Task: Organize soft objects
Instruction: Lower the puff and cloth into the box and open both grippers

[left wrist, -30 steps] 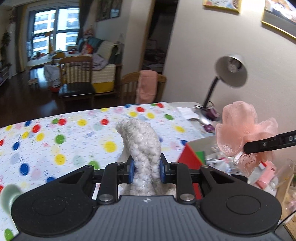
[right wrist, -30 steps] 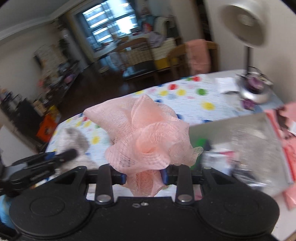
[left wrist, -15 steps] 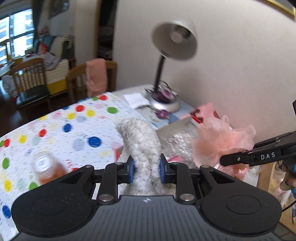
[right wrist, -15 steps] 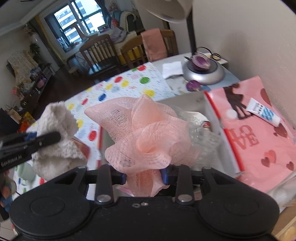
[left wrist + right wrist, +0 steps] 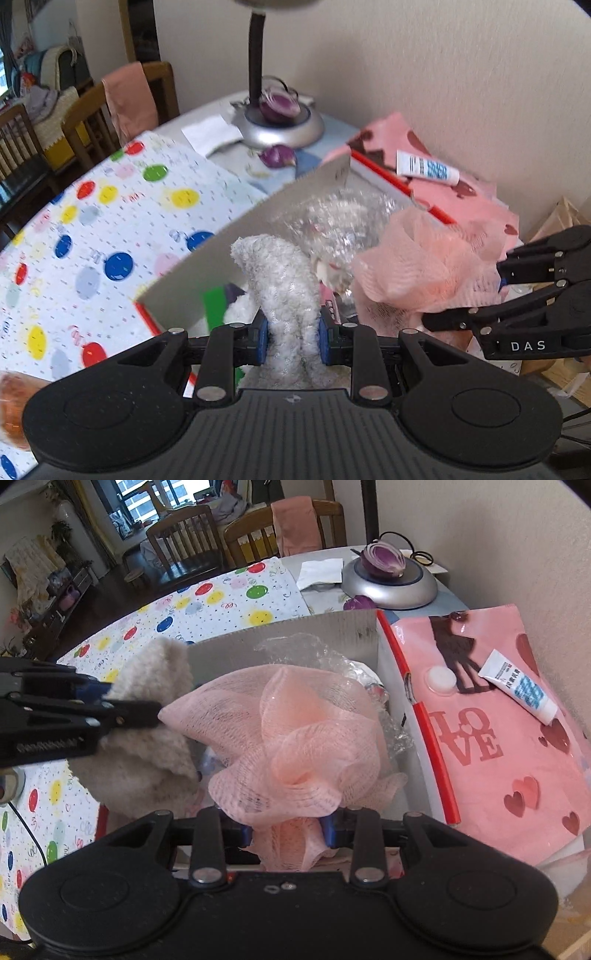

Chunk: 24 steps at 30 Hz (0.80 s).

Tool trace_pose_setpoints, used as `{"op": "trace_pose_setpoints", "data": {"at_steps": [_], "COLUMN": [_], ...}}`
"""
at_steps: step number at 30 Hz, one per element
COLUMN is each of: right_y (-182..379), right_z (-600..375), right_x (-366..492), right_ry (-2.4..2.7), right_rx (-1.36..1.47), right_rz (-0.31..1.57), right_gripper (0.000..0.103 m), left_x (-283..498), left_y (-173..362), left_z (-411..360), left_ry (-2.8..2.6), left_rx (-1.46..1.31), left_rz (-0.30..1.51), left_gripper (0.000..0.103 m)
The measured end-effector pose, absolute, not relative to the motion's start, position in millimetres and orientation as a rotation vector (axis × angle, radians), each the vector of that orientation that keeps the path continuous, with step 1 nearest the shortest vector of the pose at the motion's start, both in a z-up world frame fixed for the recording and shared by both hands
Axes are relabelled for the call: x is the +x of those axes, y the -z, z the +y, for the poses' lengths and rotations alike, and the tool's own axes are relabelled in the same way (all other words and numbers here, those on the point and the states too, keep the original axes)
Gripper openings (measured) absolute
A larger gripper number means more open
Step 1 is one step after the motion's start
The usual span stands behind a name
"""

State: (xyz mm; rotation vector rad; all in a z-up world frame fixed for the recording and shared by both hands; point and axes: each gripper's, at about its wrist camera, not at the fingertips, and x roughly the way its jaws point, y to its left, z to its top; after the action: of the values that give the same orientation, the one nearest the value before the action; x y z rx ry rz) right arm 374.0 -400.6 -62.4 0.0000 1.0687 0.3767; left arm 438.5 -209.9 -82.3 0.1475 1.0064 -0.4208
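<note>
L wrist view: left gripper tilted down over an open cardboard box. Blue pads pinch a white fuzzy cloth at its lower part; the cloth stands up betw. the fingers, top end curling left. Box sits at the table's far R side, near wall; crinkled clear plastic wrap inside, plus sth green low in the box, can't tell what. Right gripper enters from R edge, marked "DAS", clamped on a pink mesh bath pouf that hangs over the box's R half, just beside the cloth. Polka-dot tablecloth to L. Lamp base behind box w/ a purple onion half on it. Pink gift bag R of box, small white tube lying on it.

R wrist view: right gripper fingers squeeze the pouf's gathered bottom; the ruffles billow up, above box interior. Left gripper comes in from L edge, shut on the cloth, which is at the box's L wall, touching the pouf's edge. Plastic wrap shows behind pouf. Gift bag reads "LOVE", tube on top. Chairs beyond the table.
</note>
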Motion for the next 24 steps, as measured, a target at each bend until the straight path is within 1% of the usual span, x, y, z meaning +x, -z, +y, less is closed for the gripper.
{"op": "trace_pose_setpoints", "data": {"at_steps": [9, 14, 17, 19, 22, 23, 24], "right_y": [74.8, 75.8, 75.5, 74.5, 70.8, 69.2, 67.4], "right_z": [-398.1, -398.7, -399.0, -398.6, -397.6, -397.2, -397.1], "right_x": [381.4, 380.7, 381.0, 379.8, 376.9, 375.8, 374.2], "right_ry": [-0.386, -0.386, -0.389, -0.405, -0.418, -0.423, -0.427], "right_rx": [-0.013, -0.001, 0.002, 0.002, -0.006, -0.008, -0.008], "right_rz": [1.067, 1.072, 1.072, 1.069, 1.049, 1.043, 1.036], "right_gripper": [0.035, 0.038, 0.045, 0.056, 0.061, 0.062, 0.063], "left_x": [445.3, 445.4, 443.2, 441.3, 437.8, 436.4, 435.0], "left_y": [113.2, 124.8, 125.0, 123.9, 121.5, 120.5, 119.5], "left_z": [-216.1, -216.1, -214.9, -213.4, -208.1, -206.2, -204.3], "left_ry": [0.407, 0.388, 0.383, 0.382, 0.377, 0.377, 0.375], "left_rx": [0.129, 0.111, 0.097, 0.094, 0.073, 0.065, 0.059], "left_rz": [1.085, 1.097, 1.089, 1.08, 1.063, 1.058, 1.053], "left_gripper": [0.025, 0.025, 0.025, 0.025, 0.031, 0.035, 0.05]}}
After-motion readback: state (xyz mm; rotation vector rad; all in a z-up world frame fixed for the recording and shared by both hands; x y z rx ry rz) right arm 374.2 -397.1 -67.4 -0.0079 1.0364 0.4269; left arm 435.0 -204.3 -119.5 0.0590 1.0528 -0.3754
